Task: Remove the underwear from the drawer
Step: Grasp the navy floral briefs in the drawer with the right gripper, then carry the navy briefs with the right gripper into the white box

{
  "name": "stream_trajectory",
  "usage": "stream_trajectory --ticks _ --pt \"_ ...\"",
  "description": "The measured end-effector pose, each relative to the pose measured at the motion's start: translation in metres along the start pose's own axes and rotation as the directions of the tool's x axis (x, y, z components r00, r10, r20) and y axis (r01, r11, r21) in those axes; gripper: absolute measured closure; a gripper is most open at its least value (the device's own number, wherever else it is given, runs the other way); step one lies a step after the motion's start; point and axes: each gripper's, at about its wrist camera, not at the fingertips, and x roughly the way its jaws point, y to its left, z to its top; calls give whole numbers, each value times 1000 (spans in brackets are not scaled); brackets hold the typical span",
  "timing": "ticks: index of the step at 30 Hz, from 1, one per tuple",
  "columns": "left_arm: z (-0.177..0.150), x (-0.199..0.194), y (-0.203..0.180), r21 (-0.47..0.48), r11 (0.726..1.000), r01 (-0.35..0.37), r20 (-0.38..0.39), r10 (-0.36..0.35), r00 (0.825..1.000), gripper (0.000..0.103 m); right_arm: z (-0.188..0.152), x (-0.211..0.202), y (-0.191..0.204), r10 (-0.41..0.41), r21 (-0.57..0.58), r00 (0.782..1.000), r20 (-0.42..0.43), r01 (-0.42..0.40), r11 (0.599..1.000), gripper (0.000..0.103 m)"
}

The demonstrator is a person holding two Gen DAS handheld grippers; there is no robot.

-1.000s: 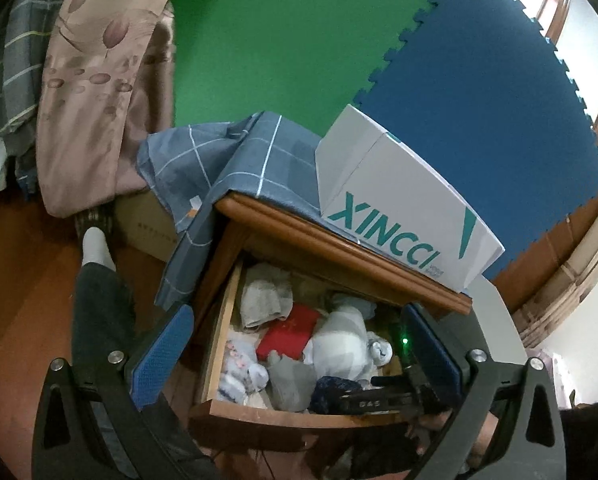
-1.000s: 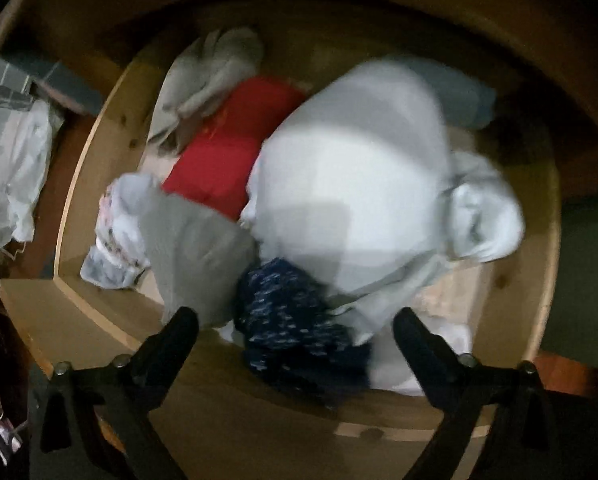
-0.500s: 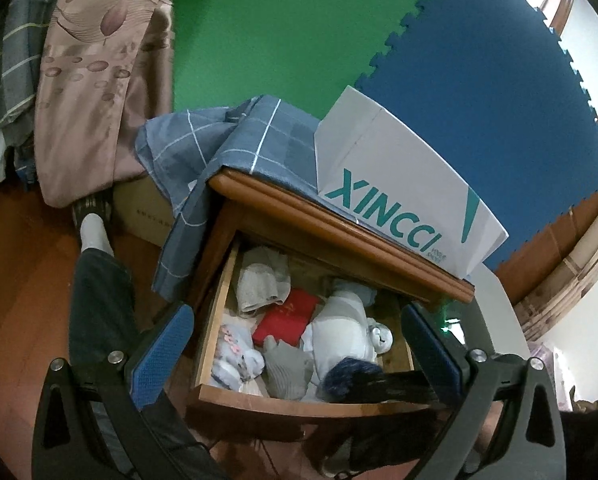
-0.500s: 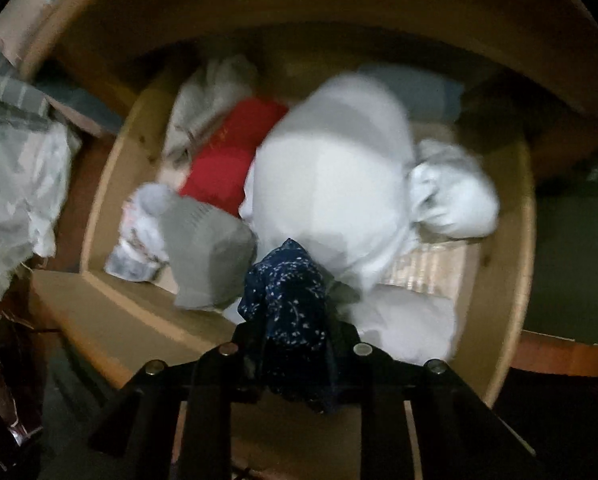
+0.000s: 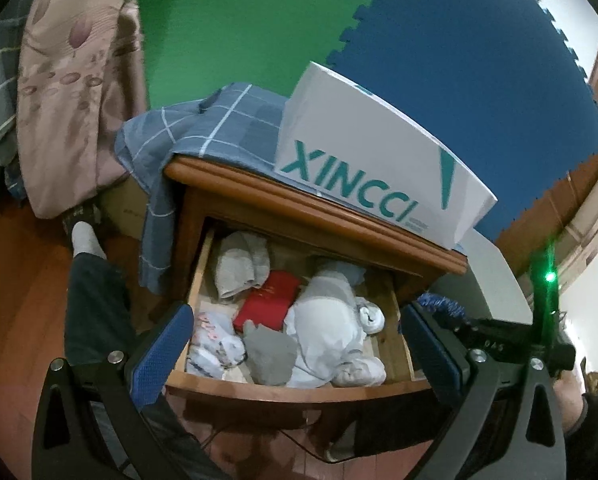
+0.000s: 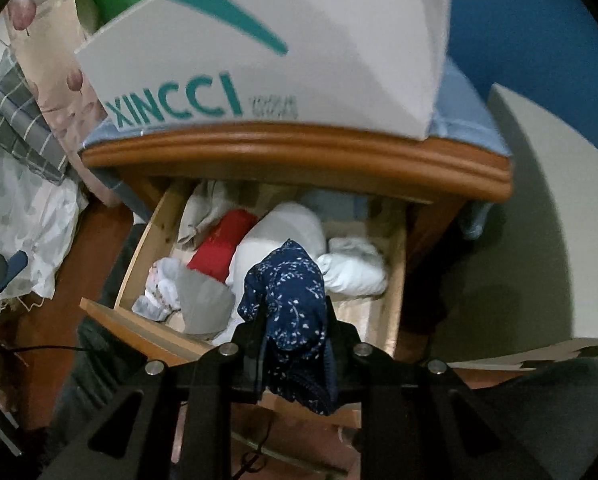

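My right gripper (image 6: 293,312) is shut on dark blue underwear with a white leaf print (image 6: 291,292), held above the front of the open wooden drawer (image 6: 139,320). In the left wrist view that underwear (image 5: 439,304) shows as a blue bunch at the drawer's right side, on the right gripper (image 5: 451,316). My left gripper (image 5: 295,344) is open, its blue pads wide apart in front of the drawer (image 5: 291,390), holding nothing. Inside the drawer lie a red item (image 5: 269,300), a grey piece (image 5: 269,354), a white-grey bundle (image 5: 327,328) and other folded clothes.
A white XINCCI box (image 5: 379,164) and a blue checked cloth (image 5: 203,136) sit on the nightstand top (image 5: 299,208). A person's dark-trousered leg with a white sock (image 5: 91,292) stands at the left. Bedding (image 6: 27,184) hangs left; a pale round surface (image 6: 539,240) lies right.
The right gripper shut on the dark blue underwear and lifted it up out of the drawer. The left gripper drew back a little, so more of the drawer shows.
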Motion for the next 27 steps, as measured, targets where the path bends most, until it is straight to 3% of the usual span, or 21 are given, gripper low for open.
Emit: stream_trajectory --ticks 10,18,27 --pt "-3 0 -30 98 994 -41 -3 41 999 1 8 -48 -15 -47 36 993 111 43 998 82" --pt "-8 6 -35 113 992 -58 -39 63 997 1 20 -82 -20 -74 41 980 186 68 997 82" --pt "-11 7 -31 108 993 -54 -55 60 997 1 27 -97 -17 -103 27 972 212 100 995 82"
